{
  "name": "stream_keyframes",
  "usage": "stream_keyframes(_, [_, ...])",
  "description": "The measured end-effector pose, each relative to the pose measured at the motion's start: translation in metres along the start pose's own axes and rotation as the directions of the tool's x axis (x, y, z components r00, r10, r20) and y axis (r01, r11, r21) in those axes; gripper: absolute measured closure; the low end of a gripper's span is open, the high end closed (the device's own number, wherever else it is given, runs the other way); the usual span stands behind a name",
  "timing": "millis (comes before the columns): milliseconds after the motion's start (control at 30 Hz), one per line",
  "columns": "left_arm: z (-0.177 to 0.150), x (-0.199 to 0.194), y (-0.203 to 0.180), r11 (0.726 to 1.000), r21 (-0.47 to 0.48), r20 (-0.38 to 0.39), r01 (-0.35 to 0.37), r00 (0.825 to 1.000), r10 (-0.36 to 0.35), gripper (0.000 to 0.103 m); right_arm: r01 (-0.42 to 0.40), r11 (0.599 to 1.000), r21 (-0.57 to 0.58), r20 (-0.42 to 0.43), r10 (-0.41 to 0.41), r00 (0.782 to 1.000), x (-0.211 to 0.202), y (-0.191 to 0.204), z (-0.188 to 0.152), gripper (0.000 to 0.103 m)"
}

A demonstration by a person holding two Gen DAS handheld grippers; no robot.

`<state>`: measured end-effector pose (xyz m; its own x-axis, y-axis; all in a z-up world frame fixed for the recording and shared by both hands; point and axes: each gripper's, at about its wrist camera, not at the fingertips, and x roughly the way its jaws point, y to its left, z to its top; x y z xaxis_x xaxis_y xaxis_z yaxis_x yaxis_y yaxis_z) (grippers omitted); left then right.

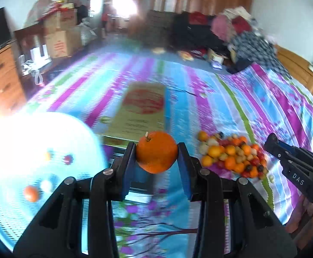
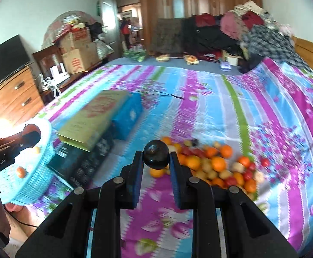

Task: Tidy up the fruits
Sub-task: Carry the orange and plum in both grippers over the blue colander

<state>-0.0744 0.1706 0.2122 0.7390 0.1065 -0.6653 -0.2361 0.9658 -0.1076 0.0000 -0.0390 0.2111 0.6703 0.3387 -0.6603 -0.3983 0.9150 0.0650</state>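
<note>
White walls point(image 2: 49, 6); wooden wardrobe point(image 2: 199, 6); striped floral bedspread point(image 2: 199, 99); dresser point(image 2: 12, 99) at left

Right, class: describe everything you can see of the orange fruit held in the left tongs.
The orange fruit is round, with matte, finely dimpled peel and a short pale stem stub at its upper left. It looks whole, darker underneath. The left tongs clamp it from both sides with blue pads, holding it clear above the striped floral bedsheet. Nothing else touches it.
</note>
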Motion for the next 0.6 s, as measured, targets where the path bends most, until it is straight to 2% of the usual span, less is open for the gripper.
stream_keyframes(300, [0.015,-0.035,0.086,0.983,-0.137,0.034,-0.12,0.992,0.125,0.064,-0.147,0.983,-0.111,-0.007,0.147,0.989,0.006,0.112,0.045,0.076])
stream_keyframes(600, [0.01,-0.058,0.161,0.949,-0.246,0.028,-0.199,0.977,0.213,0.064,-0.302,0.932,-0.202,-0.068,0.294,0.953,0.015,0.221,0.07,0.076])
